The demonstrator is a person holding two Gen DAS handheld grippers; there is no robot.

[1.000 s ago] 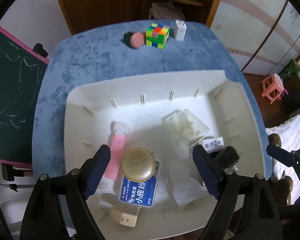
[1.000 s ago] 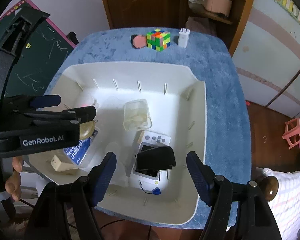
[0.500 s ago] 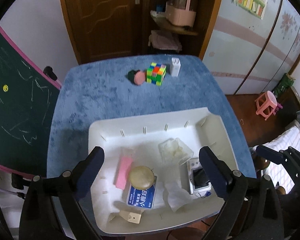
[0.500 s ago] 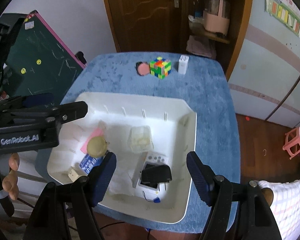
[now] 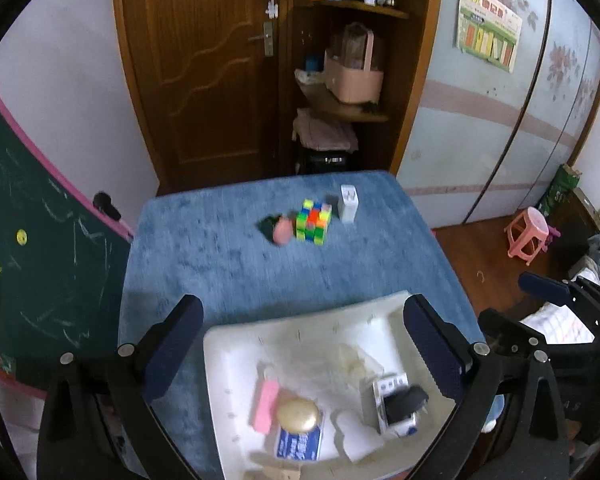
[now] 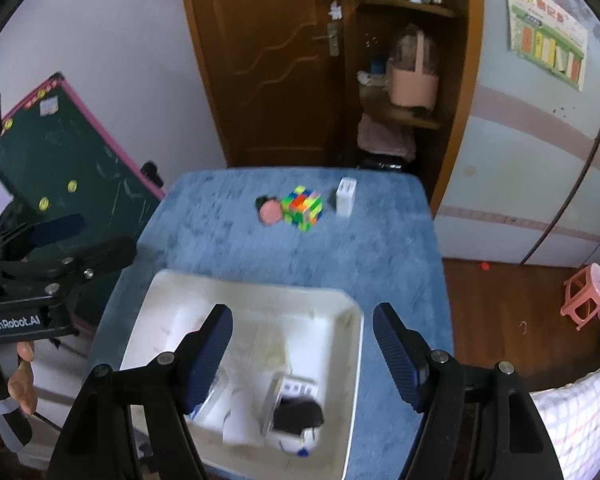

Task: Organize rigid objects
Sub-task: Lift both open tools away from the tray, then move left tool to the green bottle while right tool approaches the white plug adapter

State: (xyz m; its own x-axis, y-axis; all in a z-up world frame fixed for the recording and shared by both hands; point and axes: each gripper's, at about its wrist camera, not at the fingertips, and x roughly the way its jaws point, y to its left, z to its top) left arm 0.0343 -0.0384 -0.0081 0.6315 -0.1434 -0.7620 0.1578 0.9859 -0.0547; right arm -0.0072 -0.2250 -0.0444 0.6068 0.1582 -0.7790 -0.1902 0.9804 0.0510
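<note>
A white tray (image 5: 236, 336) (image 6: 164, 300) on the blue table holds a pink bar (image 5: 265, 400), a gold round lid (image 5: 298, 418) on a blue packet, a clear box, tissue and a black charger (image 5: 404, 400) (image 6: 298, 416). At the table's far side stand a colourful cube (image 5: 314, 222) (image 6: 302, 208), a pink round object (image 5: 282, 232) (image 6: 270, 213) and a white plug block (image 5: 349, 203) (image 6: 345, 197). My left gripper (image 5: 302, 344) and my right gripper (image 6: 302, 350) are both open and empty, held high above the tray.
A green chalkboard (image 5: 28, 264) leans at the table's left. A wooden door and a corner shelf (image 5: 348, 104) stand behind the table. A pink stool (image 5: 530, 236) is on the floor at the right. The left gripper also shows in the right wrist view (image 6: 40, 276).
Both grippers have risen and pulled back from the tray, open and empty. The tray now looks smaller and the far objects and room have come into view.
</note>
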